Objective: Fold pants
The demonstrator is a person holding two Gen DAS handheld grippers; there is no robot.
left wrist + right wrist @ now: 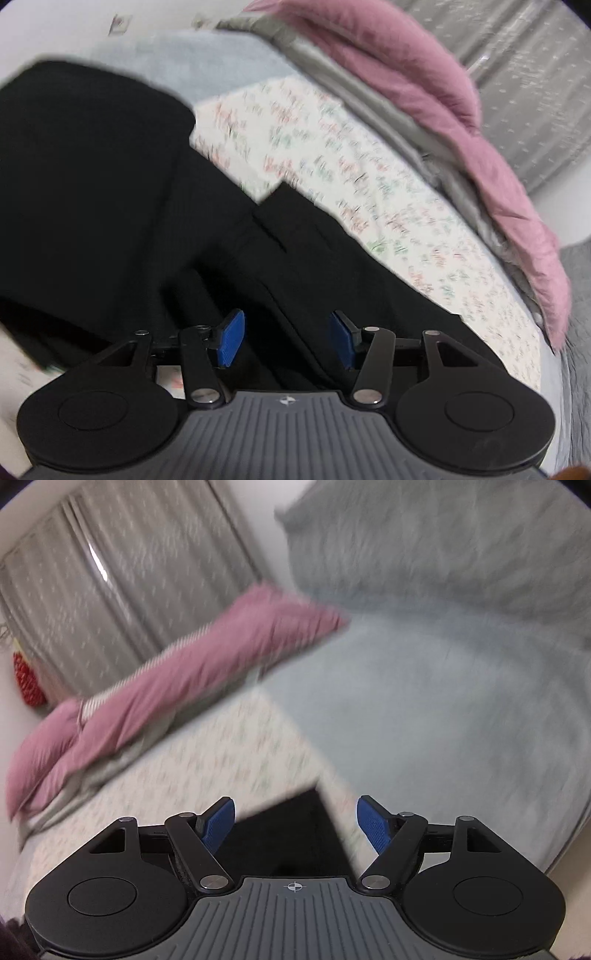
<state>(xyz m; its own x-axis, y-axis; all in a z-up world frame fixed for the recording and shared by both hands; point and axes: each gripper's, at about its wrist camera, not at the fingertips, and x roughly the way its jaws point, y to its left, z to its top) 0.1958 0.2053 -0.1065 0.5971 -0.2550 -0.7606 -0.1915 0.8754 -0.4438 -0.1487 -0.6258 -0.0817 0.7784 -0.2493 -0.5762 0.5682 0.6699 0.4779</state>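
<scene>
Black pants (110, 192) lie spread on the floral bed sheet (369, 184) just ahead of the left gripper (286, 339), whose jaws gape empty. Right gripper (295, 827), likewise agape, hovers over one dark corner; both should probably pinch matching edges squarely before lifting.

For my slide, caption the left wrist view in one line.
Left gripper, fingers open, above black pants spread on a floral bedsheet, pink quilt beyond.

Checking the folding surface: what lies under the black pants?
The black pants lie on a floral-print sheet, with a grey blanket beyond them. Whatever is directly beneath the pants is covered.
</scene>
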